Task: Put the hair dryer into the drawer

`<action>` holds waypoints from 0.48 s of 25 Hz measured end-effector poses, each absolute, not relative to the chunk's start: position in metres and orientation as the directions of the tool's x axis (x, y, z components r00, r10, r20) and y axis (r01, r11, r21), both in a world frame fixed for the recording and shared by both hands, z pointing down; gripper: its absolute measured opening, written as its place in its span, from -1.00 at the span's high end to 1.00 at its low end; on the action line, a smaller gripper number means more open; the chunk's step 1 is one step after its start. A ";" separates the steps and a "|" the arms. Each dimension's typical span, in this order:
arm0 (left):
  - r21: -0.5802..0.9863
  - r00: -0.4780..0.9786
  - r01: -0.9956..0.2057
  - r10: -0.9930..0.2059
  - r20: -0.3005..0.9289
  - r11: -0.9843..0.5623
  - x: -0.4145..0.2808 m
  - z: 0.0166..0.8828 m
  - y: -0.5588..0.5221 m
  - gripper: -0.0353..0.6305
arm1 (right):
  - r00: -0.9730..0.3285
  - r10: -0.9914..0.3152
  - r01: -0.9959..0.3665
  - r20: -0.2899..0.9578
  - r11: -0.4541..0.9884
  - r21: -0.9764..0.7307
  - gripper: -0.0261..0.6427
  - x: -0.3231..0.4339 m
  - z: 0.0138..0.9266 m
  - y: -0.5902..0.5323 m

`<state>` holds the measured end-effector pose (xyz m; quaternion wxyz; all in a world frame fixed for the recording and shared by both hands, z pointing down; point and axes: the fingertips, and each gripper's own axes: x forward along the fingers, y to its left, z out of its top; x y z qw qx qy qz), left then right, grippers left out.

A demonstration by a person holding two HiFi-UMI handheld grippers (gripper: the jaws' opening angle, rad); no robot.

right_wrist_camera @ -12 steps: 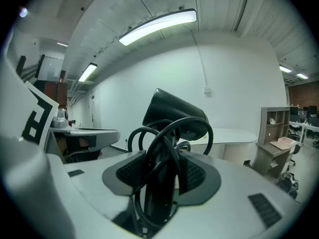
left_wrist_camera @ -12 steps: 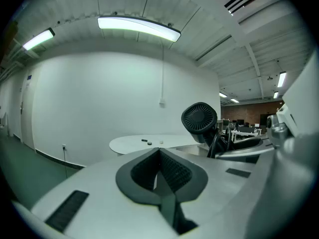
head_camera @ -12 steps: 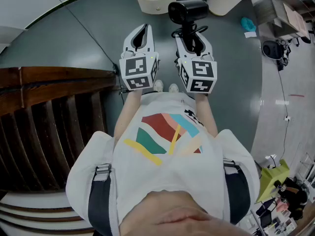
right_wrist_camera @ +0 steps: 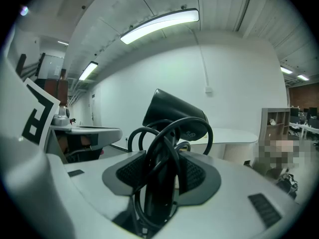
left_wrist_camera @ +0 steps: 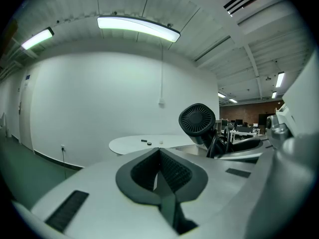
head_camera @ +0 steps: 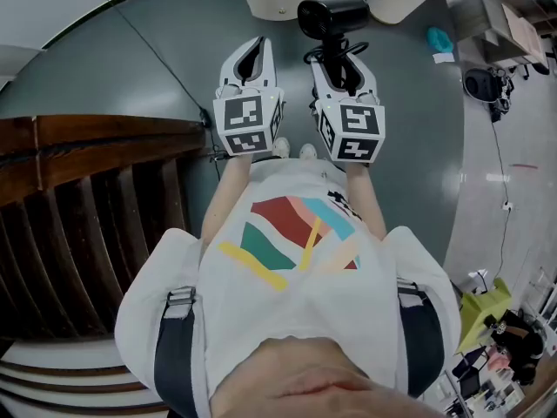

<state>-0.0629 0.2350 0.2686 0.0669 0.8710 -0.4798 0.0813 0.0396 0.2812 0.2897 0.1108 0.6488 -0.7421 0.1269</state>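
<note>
The left hand-held gripper (head_camera: pixel 251 57) hangs clenched and empty, near the open drawer (head_camera: pixel 278 9) ahead of it. To its right, the right hand-held gripper (head_camera: pixel 341 59) grasps the hair dryer (head_camera: pixel 333 16) by its handle, barrel crossways beyond the jaw tips. From there the drawer lies ahead and leftward, with bare floor (head_camera: pixel 157 94) around.

We see only the front of the drawer (head_camera: pixel 278 7), cropped by the head view's top edge, while the handle of the hair dryer (head_camera: pixel 332 16) is lost under coiled cord (right_wrist_camera: pixel 159 153) between the jaws of the right gripper (head_camera: pixel 341 59), and dark specks (left_wrist_camera: pixel 144 142) on the round table (left_wrist_camera: pixel 127 145) are too small to name.
</note>
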 end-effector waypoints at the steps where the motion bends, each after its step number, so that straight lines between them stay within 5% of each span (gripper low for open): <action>1: 0.040 0.528 -0.846 -0.824 0.205 -0.532 -0.064 0.269 0.234 0.85 | -0.132 -0.935 -0.991 0.330 0.125 -0.042 0.33 0.038 0.290 0.281; 12: 0.056 0.529 -0.846 -0.824 0.204 -0.530 -0.088 0.278 0.219 0.85 | -0.115 -0.934 -0.993 0.337 0.105 -0.048 0.33 0.022 0.300 0.270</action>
